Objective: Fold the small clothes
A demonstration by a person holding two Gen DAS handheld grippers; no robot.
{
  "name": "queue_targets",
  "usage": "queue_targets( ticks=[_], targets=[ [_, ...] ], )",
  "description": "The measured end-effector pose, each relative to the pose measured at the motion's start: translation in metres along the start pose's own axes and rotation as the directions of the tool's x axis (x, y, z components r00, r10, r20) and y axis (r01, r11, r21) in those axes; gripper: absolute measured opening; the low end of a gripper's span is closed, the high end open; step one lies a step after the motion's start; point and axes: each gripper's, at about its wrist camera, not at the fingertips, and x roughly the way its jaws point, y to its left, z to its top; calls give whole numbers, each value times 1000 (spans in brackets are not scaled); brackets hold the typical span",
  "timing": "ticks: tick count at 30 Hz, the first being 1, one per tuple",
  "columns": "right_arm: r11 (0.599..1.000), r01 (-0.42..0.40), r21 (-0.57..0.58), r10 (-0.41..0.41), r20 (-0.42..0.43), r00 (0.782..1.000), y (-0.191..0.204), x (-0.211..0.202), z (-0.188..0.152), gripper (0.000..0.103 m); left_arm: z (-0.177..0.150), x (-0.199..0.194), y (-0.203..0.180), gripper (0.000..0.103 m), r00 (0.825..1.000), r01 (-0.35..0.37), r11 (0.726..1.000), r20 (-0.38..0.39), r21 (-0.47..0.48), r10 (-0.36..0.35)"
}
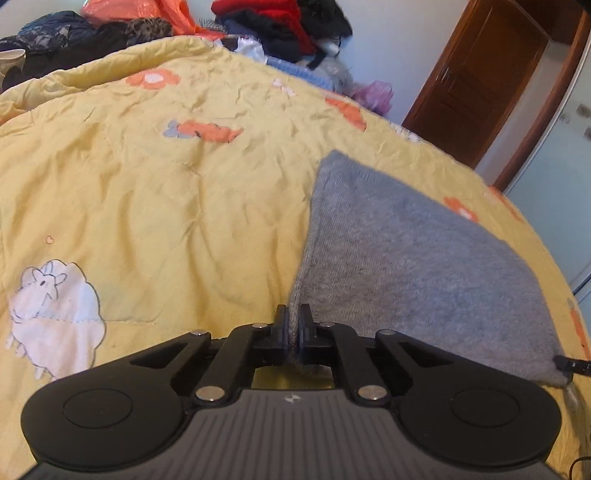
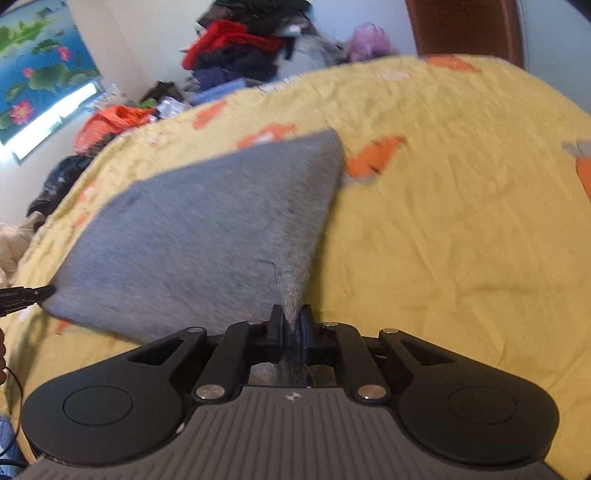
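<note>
A grey knit garment (image 1: 399,258) lies flat on a yellow quilt (image 1: 147,206) with orange flowers. In the left wrist view my left gripper (image 1: 294,323) is shut on the garment's near left corner, the cloth pinched between its pads. At that view's right edge the tip of the other gripper (image 1: 570,364) holds the near right corner. In the right wrist view the grey garment (image 2: 192,236) spreads to the left, and my right gripper (image 2: 291,321) is shut on its near right corner. The left gripper's tip (image 2: 26,295) shows at the far left edge.
Piles of clothes (image 1: 280,26) in red, black and orange sit at the far side of the bed. A brown wooden door (image 1: 476,81) stands at the right. A flower picture (image 2: 40,70) hangs on the wall. A person's hand (image 2: 2,354) shows at the left edge.
</note>
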Motion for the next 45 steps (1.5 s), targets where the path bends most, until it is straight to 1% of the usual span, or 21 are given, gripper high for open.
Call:
queue_targets(
  ticks=[2, 4, 5, 6, 7, 8, 10, 11, 13, 19, 21, 22, 26, 29, 31, 34, 36, 38, 40, 42, 45],
  targets=[
    [1000, -6, 12, 5, 2, 1000, 6, 0, 2, 35, -2, -9, -6, 9, 999, 7, 1000, 33, 1, -7],
    [1000, 3, 3, -3, 21, 1000, 16, -7, 7, 84, -9, -26, -7, 22, 996, 17, 1000, 86, -25, -15],
    [1000, 14, -5, -14, 56, 998, 21, -12, 8, 89, -14, -34, -5, 46, 995, 31, 997, 101, -72, -24],
    [999, 21, -32, -18, 101, 995, 27, -19, 11, 88, -21, -40, -1, 80, 992, 63, 987, 115, -150, -46],
    [998, 16, -56, -9, 134, 991, 33, -24, 14, 88, -27, -44, 2, 89, 989, 98, 971, 130, -218, -70],
    [998, 2, -63, 8, 158, 987, 39, -27, 18, 88, -33, -46, 4, 90, 984, 139, 952, 149, -275, -101],
    [996, -63, -55, 73, 185, 980, 50, -27, 27, 88, -40, -38, 5, 90, 975, 209, 907, 144, -365, -167],
    [993, -104, -55, 112, 189, 975, 57, -24, 30, 88, -41, -31, 5, 90, 974, 224, 886, 135, -405, -184],
    [985, -161, -66, 171, 183, 968, 74, -15, 36, 88, -45, -22, 3, 89, 966, 254, 849, 172, -464, -195],
    [957, -260, -129, 275, 120, 954, 121, 6, 43, 88, -39, -4, -7, 89, 948, 302, 819, 242, -487, -206],
    [948, -292, -125, 304, 98, 948, 128, 11, 44, 88, -36, 0, -11, 86, 949, 289, 830, 256, -476, -184],
    [946, -302, -118, 313, 87, 946, 131, 14, 44, 88, -34, 2, -12, 82, 953, 273, 836, 254, -475, -166],
    [941, -323, -103, 330, 63, 942, 138, 23, 51, 88, -30, 17, -12, 27, 975, 171, 863, 205, -475, -81],
    [932, -350, -93, 356, 56, 933, 145, 33, 61, 88, -31, 19, -9, 18, 978, 156, 864, 196, -478, -69],
    [920, -384, -81, 388, 42, 921, 151, 44, 73, 88, -31, 18, -12, 17, 980, 135, 879, 193, -457, -50],
    [897, -438, -54, 438, -17, 899, 166, 72, 98, 88, -29, 13, -30, 16, 980, 64, 930, 198, -363, 10],
    [885, -465, -29, 460, -97, 882, 179, 97, 115, 88, -27, 8, -50, 16, 974, 13, 969, 221, -247, 44],
    [881, -474, -11, 463, -191, 865, 197, 128, 131, 88, -28, 3, -71, 16, 964, -21, 992, 260, -122, 52],
    [887, -462, -18, 441, -271, 856, 218, 155, 143, 87, -32, -1, -94, 16, 953, -45, 999, 301, 15, 38],
    [888, -458, -48, 419, -332, 845, 237, 177, 153, 88, -38, -2, -114, 16, 945, -60, 990, 326, 127, 16],
    [889, -441, -125, 359, -408, 839, 264, 204, 160, 88, -46, -1, -130, 16, 940, -71, 972, 340, 225, -10]
  ],
)
